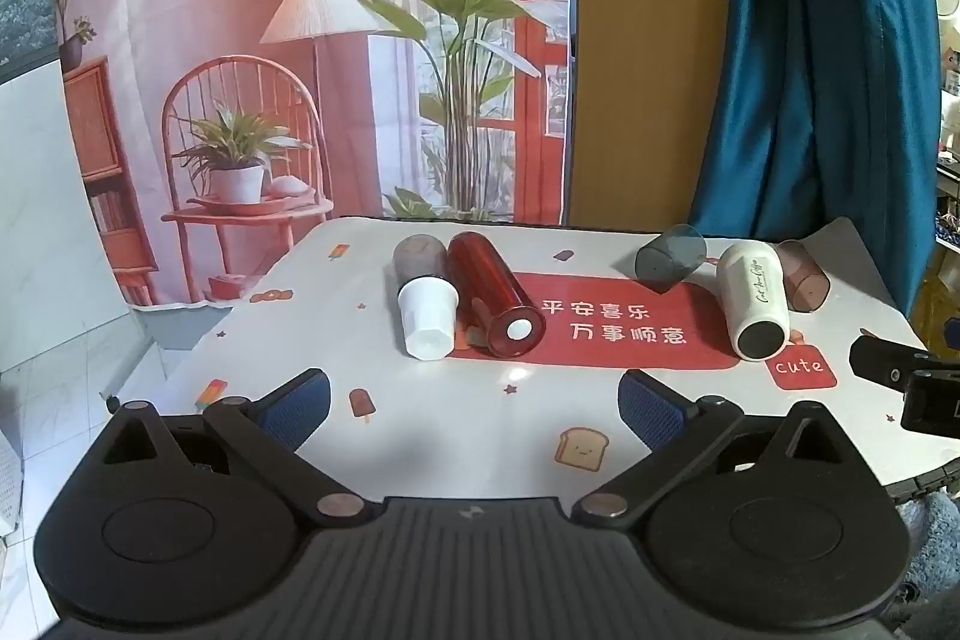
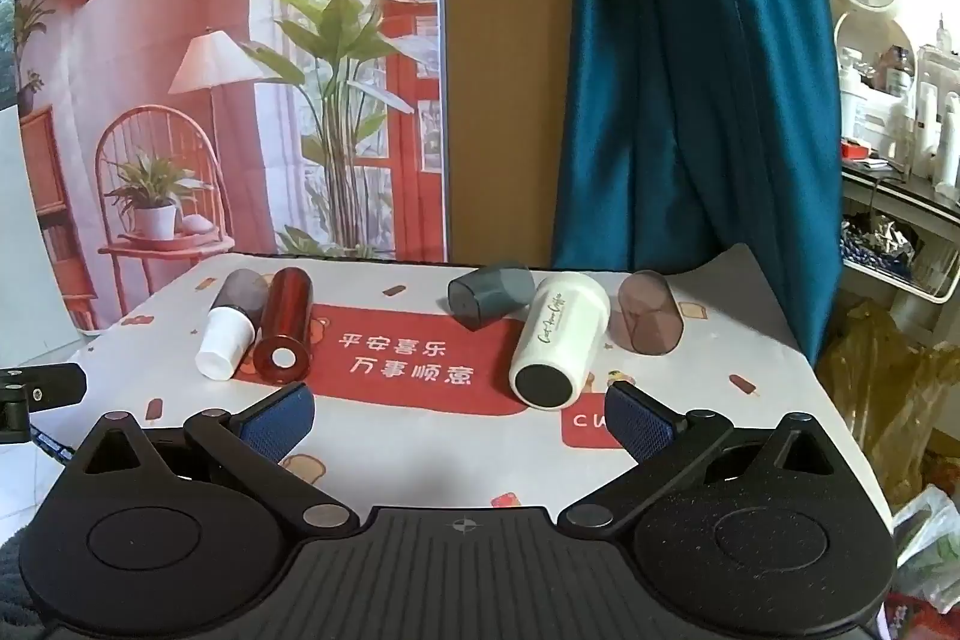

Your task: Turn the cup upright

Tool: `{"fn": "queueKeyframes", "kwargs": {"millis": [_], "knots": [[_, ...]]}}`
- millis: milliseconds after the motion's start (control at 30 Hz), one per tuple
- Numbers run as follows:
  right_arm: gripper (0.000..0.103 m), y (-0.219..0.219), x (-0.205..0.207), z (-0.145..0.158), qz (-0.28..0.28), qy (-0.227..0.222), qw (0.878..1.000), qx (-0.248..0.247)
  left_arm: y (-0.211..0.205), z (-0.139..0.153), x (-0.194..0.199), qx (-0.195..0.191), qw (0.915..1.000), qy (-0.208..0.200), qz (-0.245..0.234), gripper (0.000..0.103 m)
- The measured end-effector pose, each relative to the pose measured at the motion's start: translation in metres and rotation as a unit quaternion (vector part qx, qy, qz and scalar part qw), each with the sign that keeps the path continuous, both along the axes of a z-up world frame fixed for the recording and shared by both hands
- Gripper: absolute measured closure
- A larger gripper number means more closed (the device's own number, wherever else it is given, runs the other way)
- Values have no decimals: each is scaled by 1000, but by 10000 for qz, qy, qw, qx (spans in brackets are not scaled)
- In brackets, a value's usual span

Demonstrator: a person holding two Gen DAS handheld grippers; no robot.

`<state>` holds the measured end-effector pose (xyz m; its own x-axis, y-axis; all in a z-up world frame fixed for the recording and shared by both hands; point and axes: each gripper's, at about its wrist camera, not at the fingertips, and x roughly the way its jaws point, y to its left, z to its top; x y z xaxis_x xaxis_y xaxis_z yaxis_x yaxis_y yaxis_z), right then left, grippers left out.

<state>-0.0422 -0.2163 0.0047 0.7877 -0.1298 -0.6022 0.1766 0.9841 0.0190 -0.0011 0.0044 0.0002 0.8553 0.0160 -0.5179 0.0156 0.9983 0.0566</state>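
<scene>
Several cups lie on their sides on the table. On the left lie a small white cup, a red cup and a brown tinted cup. On the right lie a tall white cup with script, a grey-blue cup and a brown cup. My left gripper is open and empty, short of the left cups. My right gripper is open and empty, short of the tall white cup.
The table has a white cloth with a red patch. A printed backdrop and a blue curtain hang behind. The right gripper's body shows at the right edge of the left wrist view. Cluttered shelves stand right.
</scene>
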Motion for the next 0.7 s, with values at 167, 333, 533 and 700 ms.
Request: {"fn": "queueKeyframes", "kwargs": {"millis": [167,333,533,700], "knots": [[0,8,11,-2,-28,95,9999,-23,-4,-2,4,13,10000,1,38,0],[0,8,11,-2,-38,106,9999,-12,-5,-2,4,24,10000,1,45,0],[0,9,11,-3,-33,112,9999,-6,-5,-2,3,15,10000,5,45,0],[0,9,11,-3,-35,111,9999,-9,-4,-3,4,-7,10000,31,73,0]]}}
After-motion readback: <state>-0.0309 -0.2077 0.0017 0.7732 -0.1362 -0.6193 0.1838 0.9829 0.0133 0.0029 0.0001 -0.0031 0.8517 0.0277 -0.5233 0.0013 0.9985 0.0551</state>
